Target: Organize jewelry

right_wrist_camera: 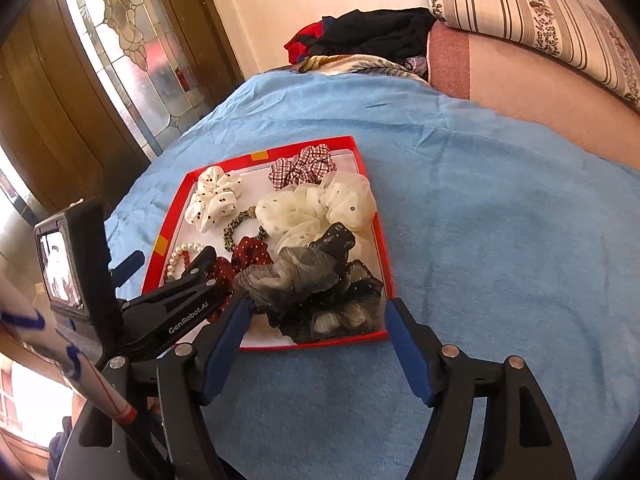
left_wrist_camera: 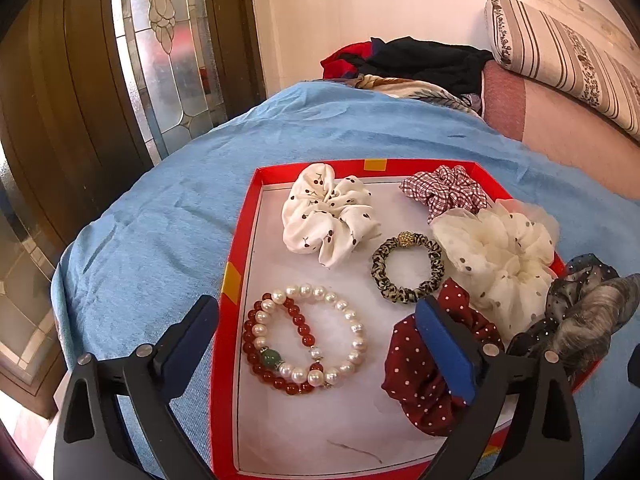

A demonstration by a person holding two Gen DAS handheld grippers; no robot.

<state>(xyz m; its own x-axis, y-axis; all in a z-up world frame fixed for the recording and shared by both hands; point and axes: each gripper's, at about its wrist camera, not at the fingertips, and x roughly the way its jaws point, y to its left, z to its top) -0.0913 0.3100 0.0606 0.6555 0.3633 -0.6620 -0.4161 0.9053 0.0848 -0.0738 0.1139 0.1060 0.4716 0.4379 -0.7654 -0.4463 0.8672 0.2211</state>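
Both tools hang wide open and empty, the left gripper (left_wrist_camera: pixel 316 344) over the bead bracelets (left_wrist_camera: pixel 302 340) at lower centre, the right gripper (right_wrist_camera: pixel 318 344) straddling the grey scarf-scrunchie (right_wrist_camera: pixel 316 292), everything apparently gathered in the red tray (left_wrist_camera: pixel 240 248).

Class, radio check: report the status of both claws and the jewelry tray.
Left claw open over pearl and red bead bracelets. Right claw open around grey scrunchie, not gripping. Red tray crowded with scrunchies.

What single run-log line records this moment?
left tongs: open over bracelets | right tongs: open by grey scrunchie | red tray: filled
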